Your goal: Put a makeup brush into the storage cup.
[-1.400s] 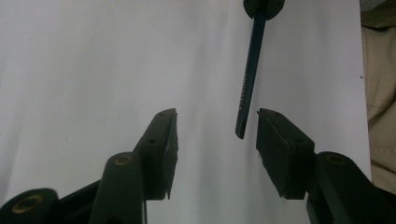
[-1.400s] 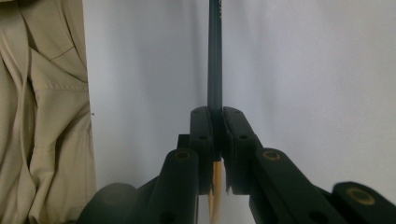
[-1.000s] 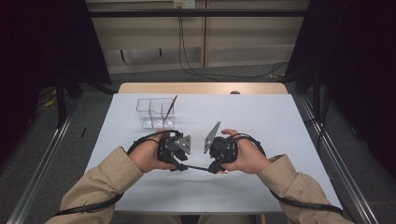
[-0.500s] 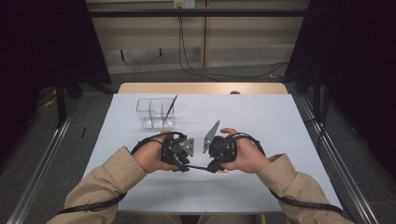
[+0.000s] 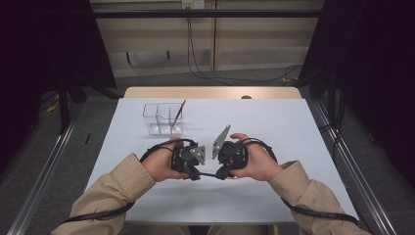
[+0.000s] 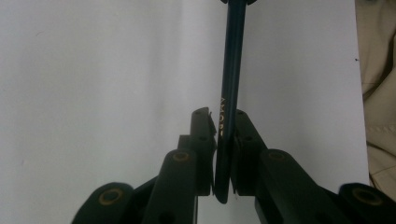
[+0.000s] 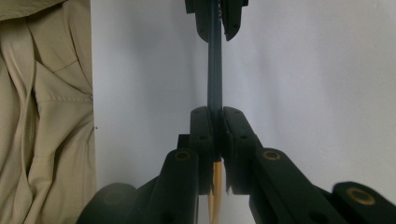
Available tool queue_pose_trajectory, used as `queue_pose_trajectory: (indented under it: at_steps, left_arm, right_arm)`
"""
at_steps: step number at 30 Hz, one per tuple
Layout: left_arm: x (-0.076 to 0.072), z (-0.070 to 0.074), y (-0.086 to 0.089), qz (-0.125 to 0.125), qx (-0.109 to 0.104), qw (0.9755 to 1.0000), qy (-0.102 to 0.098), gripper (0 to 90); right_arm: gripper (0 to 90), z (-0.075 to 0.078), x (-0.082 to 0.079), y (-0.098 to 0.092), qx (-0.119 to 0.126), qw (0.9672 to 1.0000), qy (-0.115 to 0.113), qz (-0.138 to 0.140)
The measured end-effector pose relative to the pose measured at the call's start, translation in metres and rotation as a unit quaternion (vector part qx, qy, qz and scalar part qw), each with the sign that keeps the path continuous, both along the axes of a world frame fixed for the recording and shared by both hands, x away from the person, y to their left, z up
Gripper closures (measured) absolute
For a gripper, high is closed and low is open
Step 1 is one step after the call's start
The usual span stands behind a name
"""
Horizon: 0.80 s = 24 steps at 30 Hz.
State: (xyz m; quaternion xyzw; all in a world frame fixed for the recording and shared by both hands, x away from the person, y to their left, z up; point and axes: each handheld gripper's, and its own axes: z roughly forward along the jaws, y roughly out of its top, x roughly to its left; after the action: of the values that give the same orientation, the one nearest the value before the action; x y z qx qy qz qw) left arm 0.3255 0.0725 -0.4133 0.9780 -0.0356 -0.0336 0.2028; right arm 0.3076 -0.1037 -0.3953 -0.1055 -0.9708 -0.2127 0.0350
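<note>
1. Dark pencil (image 6: 232, 70) is held level just above the counter (image 5: 293, 127), spanning the short gap between the two grippers near the counter's front middle.
2. Left gripper view: the pencil's dark end with pale lettering sits between the pads; the jaws have just been closing, and the left gripper (image 6: 224, 122) is now clamped on the pencil.
3. Right gripper view: the right gripper (image 7: 215, 116) is pressed tight on the same pencil; a bare wooden stretch (image 7: 215, 191) shows behind the pads, and the dark shaft runs on to the other gripper's jaws at the top edge.
4. High view: left gripper (image 5: 195, 172) and right gripper (image 5: 220, 173) face each other, close together, each in one hand with a tan sleeve behind.
5. Farther back, left of centre: a clear divided box (image 5: 156, 113) with a thin stick (image 5: 178, 113) leaning in it, well apart from the hands.
</note>
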Motion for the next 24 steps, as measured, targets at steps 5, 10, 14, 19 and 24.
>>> queue_pose_trajectory:
  at_steps: [5, 10, 14, 19, 24]
  left_arm:
    - [-0.0002, -0.0013, 0.0005, 0.001, 0.004, 0.9999, 0.01, 84.1]
    - [-0.0023, -0.0021, -0.0007, -0.006, 0.02, 0.9997, 0.013, 84.7]
    - [-0.0028, -0.001, -0.0006, -0.006, 0.021, 0.9997, 0.011, 85.2]
    - [-0.0033, -0.0006, -0.0014, -0.005, 0.022, 0.9996, 0.014, 85.2]
    - [-0.0027, 0.0011, -0.0018, -0.005, 0.01, 0.9999, 0.013, 84.2]
  right_arm:
    - [83.9, -0.0011, 0.0001, 0.0008, -0.002, 1.0, -0.002, 0.003]
    - [83.7, -0.0034, -0.0005, 0.0022, -0.002, 1.0, 0.002, 0.007]
    - [82.7, -0.0045, 0.0003, 0.0008, 0.006, 1.0, 0.002, 0.003]
    - [83.2, -0.0036, 0.0008, -0.0003, 0.013, 0.9999, 0.004, 0.004]
    - [83.7, -0.0046, -0.0015, 0.0023, -0.001, 0.9999, 0.004, 0.011]
